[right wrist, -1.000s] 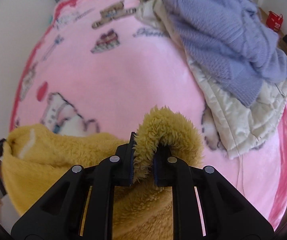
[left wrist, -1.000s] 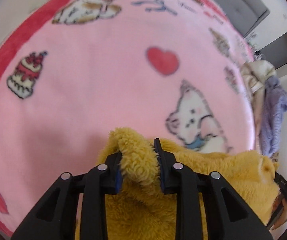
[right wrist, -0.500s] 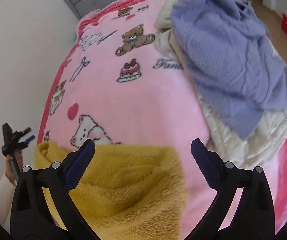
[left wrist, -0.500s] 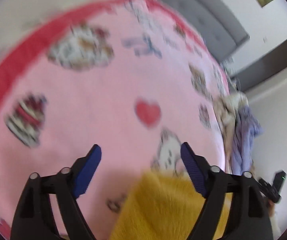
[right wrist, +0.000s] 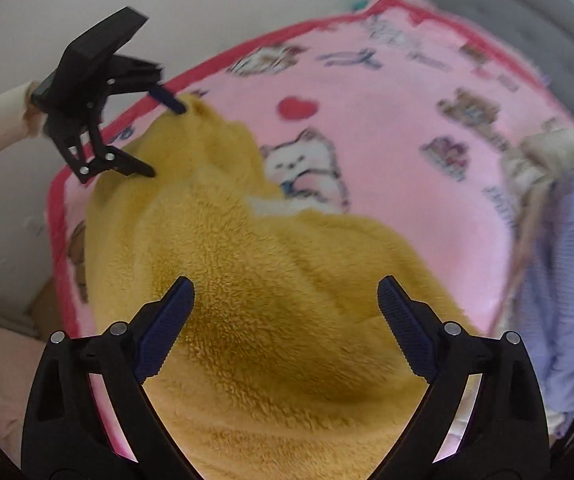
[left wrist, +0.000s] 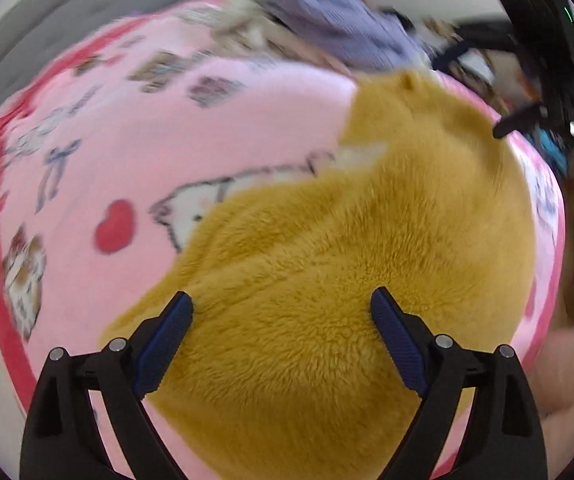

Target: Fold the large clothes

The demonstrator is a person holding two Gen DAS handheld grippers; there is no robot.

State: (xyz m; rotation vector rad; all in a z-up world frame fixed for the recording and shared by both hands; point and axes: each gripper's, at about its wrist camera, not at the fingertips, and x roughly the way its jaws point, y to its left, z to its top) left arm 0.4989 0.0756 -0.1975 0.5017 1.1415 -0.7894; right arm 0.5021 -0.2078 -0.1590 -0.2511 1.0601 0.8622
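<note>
Hovering with both claws spread wide and empty, your left gripper (left wrist: 282, 316) and right gripper (right wrist: 286, 300) face the yellow fleece garment (right wrist: 271, 288) lying directly below on the pink blanket (right wrist: 387, 152).

Mustard-yellow fleece garment (right wrist: 271, 320), fluffy, bunched, seemingly folded over, lying on pink blanket (right wrist: 399, 184)

The yellow fleece garment (left wrist: 327, 280) on the pink blanket (left wrist: 127, 140) is viewed closely from above by both wrist cameras, from opposite ends; each tool is seen in the other's upper frame.
</note>
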